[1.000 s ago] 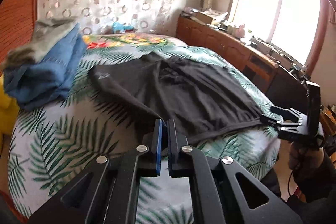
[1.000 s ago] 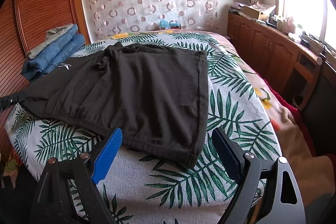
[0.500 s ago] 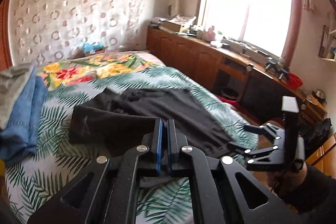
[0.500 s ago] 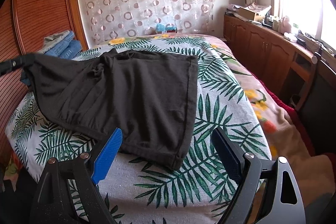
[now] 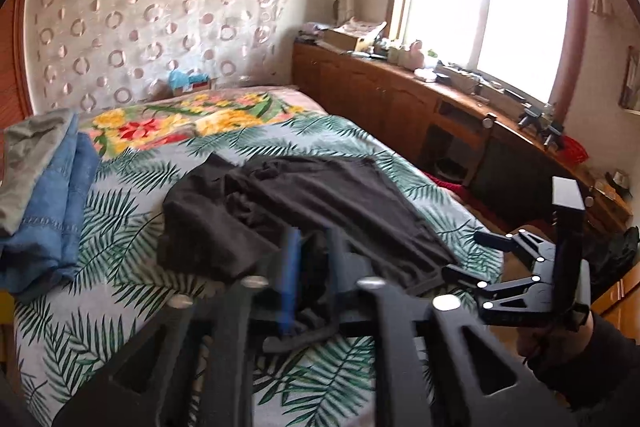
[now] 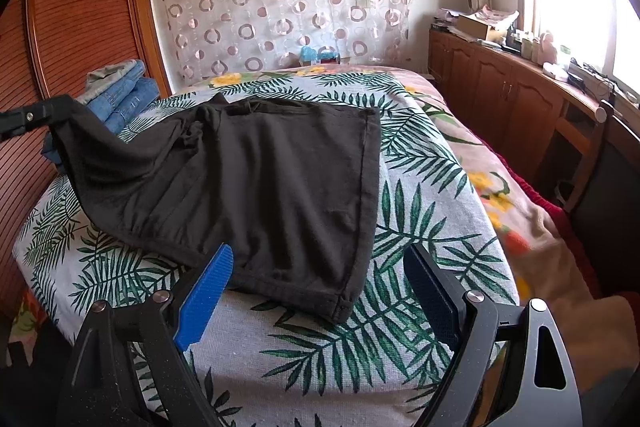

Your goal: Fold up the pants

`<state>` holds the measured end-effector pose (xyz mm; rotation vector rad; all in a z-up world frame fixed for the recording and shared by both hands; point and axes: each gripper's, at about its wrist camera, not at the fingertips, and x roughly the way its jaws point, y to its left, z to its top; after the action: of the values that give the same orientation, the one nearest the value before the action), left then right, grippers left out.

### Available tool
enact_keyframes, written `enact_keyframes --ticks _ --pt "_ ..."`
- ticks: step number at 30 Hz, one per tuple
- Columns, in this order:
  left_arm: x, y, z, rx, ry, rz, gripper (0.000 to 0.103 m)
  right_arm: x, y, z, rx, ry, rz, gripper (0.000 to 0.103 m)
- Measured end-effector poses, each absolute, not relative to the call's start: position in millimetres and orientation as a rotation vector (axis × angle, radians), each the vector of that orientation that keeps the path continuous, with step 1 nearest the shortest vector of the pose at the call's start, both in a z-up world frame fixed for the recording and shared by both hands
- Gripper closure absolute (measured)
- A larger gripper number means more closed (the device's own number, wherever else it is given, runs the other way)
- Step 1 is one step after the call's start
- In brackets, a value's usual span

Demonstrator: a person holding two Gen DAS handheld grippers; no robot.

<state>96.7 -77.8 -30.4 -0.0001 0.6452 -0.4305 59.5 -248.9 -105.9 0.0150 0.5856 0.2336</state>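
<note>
Bed (image 6: 420, 227): covered with a palm-leaf sheet, beside a wooden cabinet (image 6: 500, 87).
Black pants (image 6: 280, 179): spread on the bed; one corner is lifted at the left.
Left claw (image 6: 36, 115): clenched on the lifted corner.
Right claw (image 6: 320, 291): released, held over the near hem.
Folded jeans (image 5: 52, 211): stacked at the left bed edge.

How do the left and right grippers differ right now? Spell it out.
The left gripper clamps an edge of the black pants; the right gripper holds nothing. The left gripper is raised, lifting that edge off the bed; the right gripper hovers low at the near hem, jaws wide open. Both have a blue pad.
</note>
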Motion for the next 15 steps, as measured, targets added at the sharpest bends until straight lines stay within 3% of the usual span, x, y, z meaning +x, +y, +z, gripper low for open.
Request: enact_keyframes --ticks 1,5,7,15 --pt "97 -76 -31 -0.006 0.644 -0.431 0.062 60 -248 -105 0.014 0.586 0.236 0.015" --pt "97 -65 -37 -0.009 0.660 -0.381 0.045 62 -246 -104 0.006 0.585 0.243 0.015" --pt "97 -59 -40 -0.024 0.663 -0.375 0.021 62 -244 -104 0.003 0.585 0.246 0.015" --pt "88 -37 -40 -0.082 0.660 -0.358 0.020 65 -239 -103 -0.016 0.581 0.256 0.015"
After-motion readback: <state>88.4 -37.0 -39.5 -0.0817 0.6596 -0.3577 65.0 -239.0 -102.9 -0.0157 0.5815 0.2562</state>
